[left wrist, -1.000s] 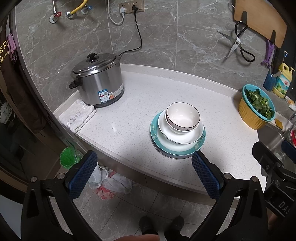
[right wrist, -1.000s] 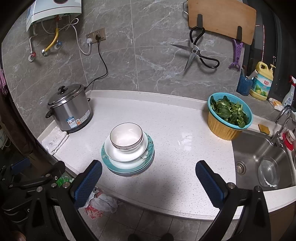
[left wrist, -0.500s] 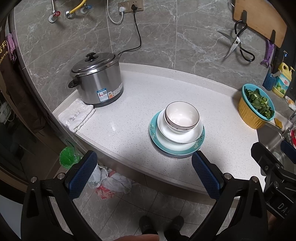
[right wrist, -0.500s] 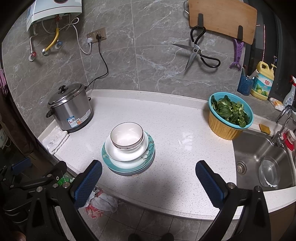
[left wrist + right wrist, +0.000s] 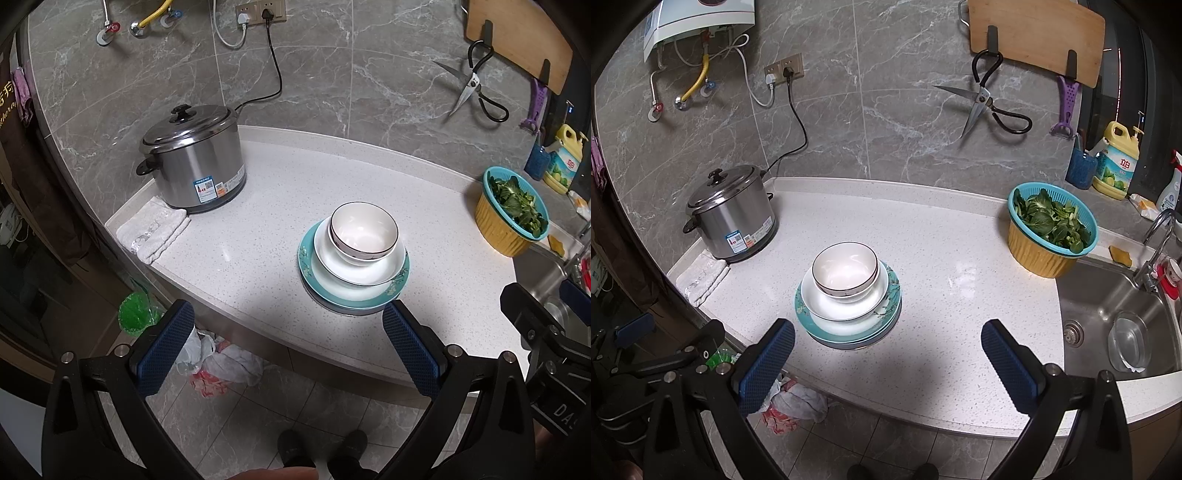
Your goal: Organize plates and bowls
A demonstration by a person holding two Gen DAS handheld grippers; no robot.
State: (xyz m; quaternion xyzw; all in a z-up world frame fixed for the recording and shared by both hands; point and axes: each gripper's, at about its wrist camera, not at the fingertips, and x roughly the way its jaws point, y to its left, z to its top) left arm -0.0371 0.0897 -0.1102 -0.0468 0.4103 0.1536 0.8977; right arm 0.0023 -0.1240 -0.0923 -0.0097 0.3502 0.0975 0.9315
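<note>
A white bowl with a dark rim [image 5: 364,235] [image 5: 845,267] sits in a wider white bowl [image 5: 360,271] [image 5: 846,304], which rests on teal plates [image 5: 317,286] [image 5: 886,317]. The stack stands on the white counter [image 5: 258,229] [image 5: 960,295] near its front edge. My left gripper [image 5: 288,336] is open and empty, held off the counter's front edge, just short of the stack. My right gripper [image 5: 886,350] is open and empty, over the front edge, with the stack just beyond its left finger.
A steel rice cooker [image 5: 192,158] [image 5: 733,218] stands back left, a folded white cloth [image 5: 151,229] before it. A yellow-and-teal basket of greens [image 5: 509,218] [image 5: 1049,229] sits right, next to the sink [image 5: 1115,321]. Scissors [image 5: 982,103] hang on the wall.
Both grippers have barely shifted; the stack sits slightly higher in the left wrist view. Nothing was grasped or moved.
</note>
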